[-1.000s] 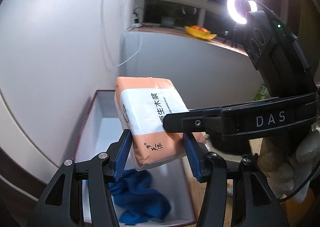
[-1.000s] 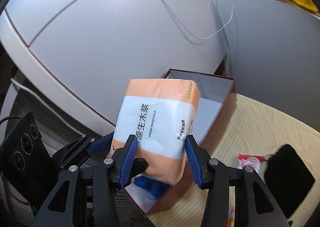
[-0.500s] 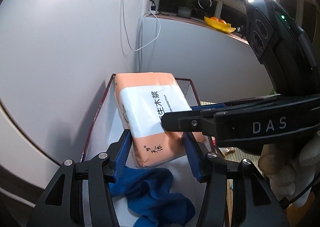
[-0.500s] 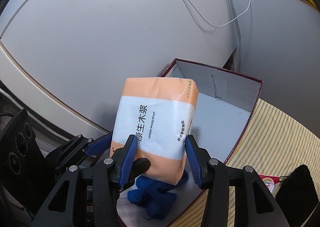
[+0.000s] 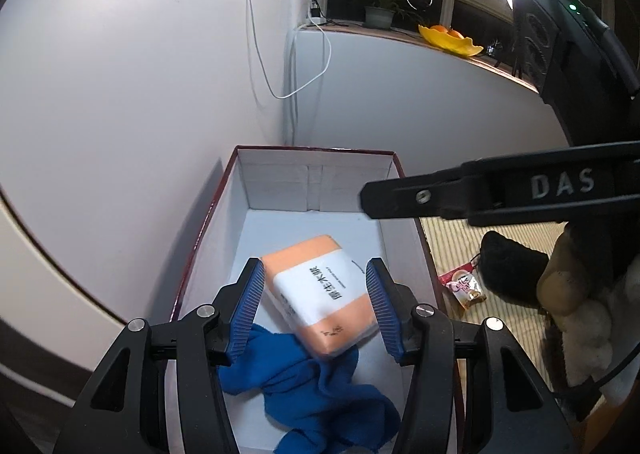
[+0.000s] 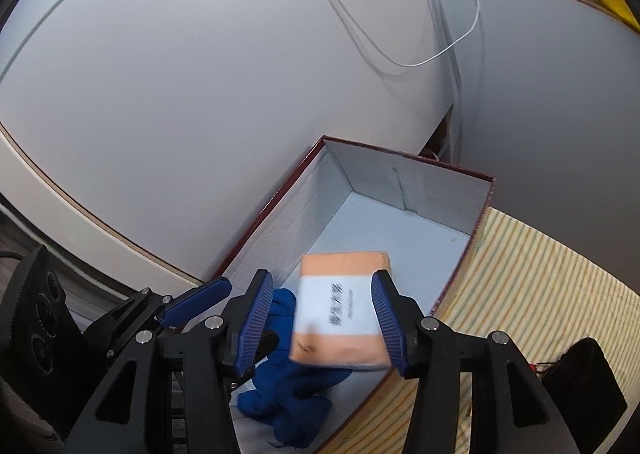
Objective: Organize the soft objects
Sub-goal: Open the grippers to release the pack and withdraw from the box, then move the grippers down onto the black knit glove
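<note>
Inside the box (image 5: 402, 221), my 2 grippers' fingers have released the tissue pack (image 5: 320, 296) onto the blue cloth (image 5: 320, 402), so 1 more soft item is stowed.

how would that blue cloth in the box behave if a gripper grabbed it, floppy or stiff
Probably floppy: the blue cloth lies crumpled in loose folds on the floor of the box. It would likely drape and trail from the fingers. The tissue pack seems to overlap one edge, so pulling may drag that along.
</note>
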{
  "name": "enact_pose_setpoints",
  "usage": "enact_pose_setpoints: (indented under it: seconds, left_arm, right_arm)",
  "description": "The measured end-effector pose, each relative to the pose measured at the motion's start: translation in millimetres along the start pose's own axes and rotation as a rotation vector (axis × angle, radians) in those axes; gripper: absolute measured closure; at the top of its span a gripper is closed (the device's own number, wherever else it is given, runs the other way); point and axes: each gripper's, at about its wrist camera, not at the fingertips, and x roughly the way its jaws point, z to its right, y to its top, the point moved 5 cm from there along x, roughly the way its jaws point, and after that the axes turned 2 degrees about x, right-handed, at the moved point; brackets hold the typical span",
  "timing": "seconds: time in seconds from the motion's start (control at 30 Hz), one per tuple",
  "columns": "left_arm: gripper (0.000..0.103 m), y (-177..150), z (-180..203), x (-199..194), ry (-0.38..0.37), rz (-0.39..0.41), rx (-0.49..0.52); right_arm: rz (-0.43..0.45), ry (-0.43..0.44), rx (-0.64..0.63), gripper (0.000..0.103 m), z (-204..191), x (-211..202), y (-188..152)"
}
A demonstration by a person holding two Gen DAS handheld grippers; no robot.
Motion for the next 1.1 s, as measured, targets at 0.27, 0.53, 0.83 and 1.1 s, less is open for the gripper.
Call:
enact_pose_setpoints:
  seconds: [0.27, 0.53, 0.83, 1.1]
  left_arm:
    - [0.051, 0.5, 8.7, -17.2, -0.018, 0.022, -0.007]
    - [0.045, -9.0, 30.9, -41.8, -0.068, 0.049, -0.005]
    - [0.039, -34.4, 88.2, -70.2, -0.211, 0.059, 0.034]
    - [0.039, -62.9, 148.7, -79.9, -0.333, 0.025, 0.075]
  right_arm:
    - [0.04, -0.024, 0.01, 0.048, 8.7, -30.0, -11.2]
    - [0.074, -0.059, 0.012, 0.043, 22.5, -74.7, -40.4]
    - [0.116, -0.093, 0.054, 0.04, 62.9, -152.8, -110.2]
    - [0.147, -0.157, 0.167, 0.039, 120.3, -211.2, -200.5]
